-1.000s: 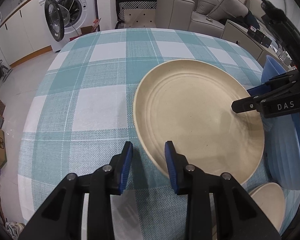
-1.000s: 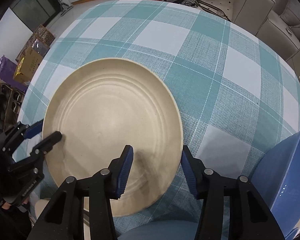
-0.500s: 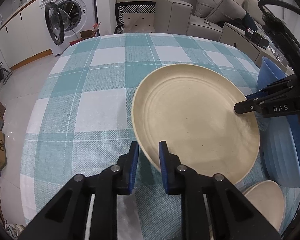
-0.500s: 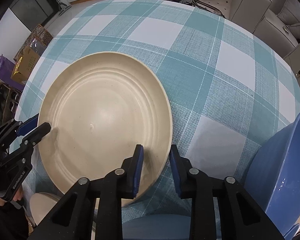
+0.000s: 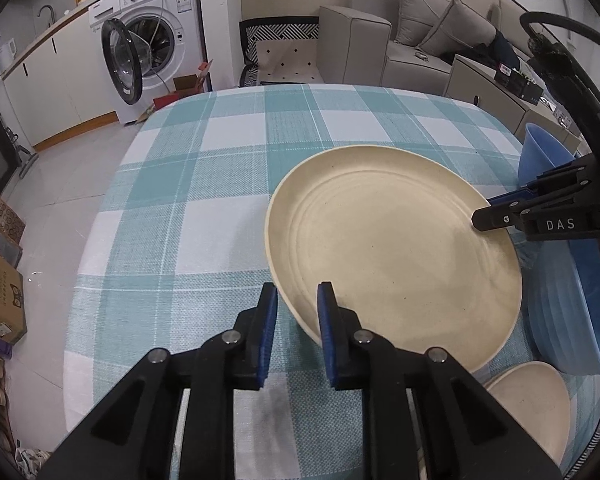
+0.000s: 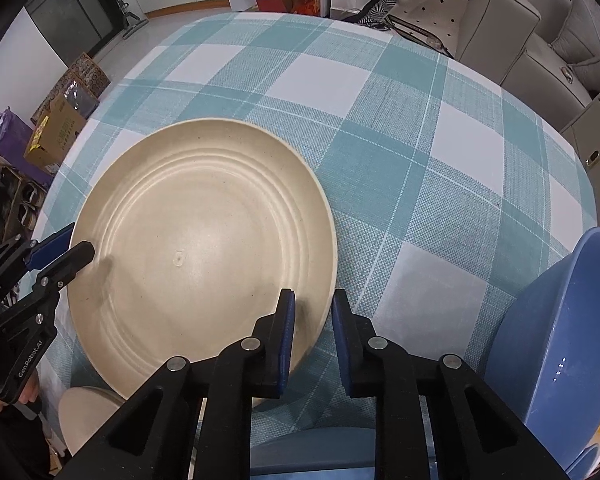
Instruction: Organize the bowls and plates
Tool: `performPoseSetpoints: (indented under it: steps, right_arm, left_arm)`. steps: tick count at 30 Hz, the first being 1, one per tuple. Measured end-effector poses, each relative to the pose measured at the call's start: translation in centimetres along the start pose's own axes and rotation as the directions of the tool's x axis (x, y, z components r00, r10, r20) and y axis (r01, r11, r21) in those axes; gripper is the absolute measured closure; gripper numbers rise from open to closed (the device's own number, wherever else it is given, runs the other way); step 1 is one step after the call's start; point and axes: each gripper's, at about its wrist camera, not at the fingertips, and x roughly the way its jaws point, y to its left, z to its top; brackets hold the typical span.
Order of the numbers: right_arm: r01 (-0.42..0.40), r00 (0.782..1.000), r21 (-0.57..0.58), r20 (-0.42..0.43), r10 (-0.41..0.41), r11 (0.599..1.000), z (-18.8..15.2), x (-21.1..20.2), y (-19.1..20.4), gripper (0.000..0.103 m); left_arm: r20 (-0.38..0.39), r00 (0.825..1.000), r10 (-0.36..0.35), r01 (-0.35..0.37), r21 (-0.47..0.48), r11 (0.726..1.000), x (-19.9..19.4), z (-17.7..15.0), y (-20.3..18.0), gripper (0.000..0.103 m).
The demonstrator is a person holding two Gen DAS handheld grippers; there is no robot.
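A large cream plate [image 5: 392,248] with ringed grooves is held a little above the checked tablecloth [image 5: 220,184], tilted. My left gripper [image 5: 298,312] is shut on its near-left rim. My right gripper [image 6: 312,320] is shut on the opposite rim, and shows in the left wrist view [image 5: 500,216] at the plate's right edge. The plate fills the left of the right wrist view [image 6: 196,248], with the left gripper [image 6: 72,248] clamped on its far side.
A blue bowl [image 5: 572,264] stands at the right on a blue plate. A small cream plate [image 5: 532,404] lies at the near table edge below the large plate, also low left in the right wrist view [image 6: 84,412]. Sofa and washing machine [image 5: 148,48] stand beyond.
Both grippers have closed from open onto opposite rims of the large cream plate. The plate has lifted slightly off the cloth.
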Motion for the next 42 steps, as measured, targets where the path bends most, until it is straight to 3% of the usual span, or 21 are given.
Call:
performPoseSetpoints:
  steps: [21,42]
  right_arm:
    - [0.000,0.992,-0.045,0.129,0.006,0.999,-2.3,-6.5,3.2,0.084]
    - [0.021,0.970,-0.071,0.242,-0.004,0.997,-9.3,-13.4,5.8,0.084]
  left_arm:
    - [0.117,0.993,0.026,-0.024,-0.019,1.000,-5.9,-0.8,0.9,0.085]
    - [0.215,0.975,0.050,-0.054,0.014,0.998,-12.5,-4.2,-1.2,0.085]
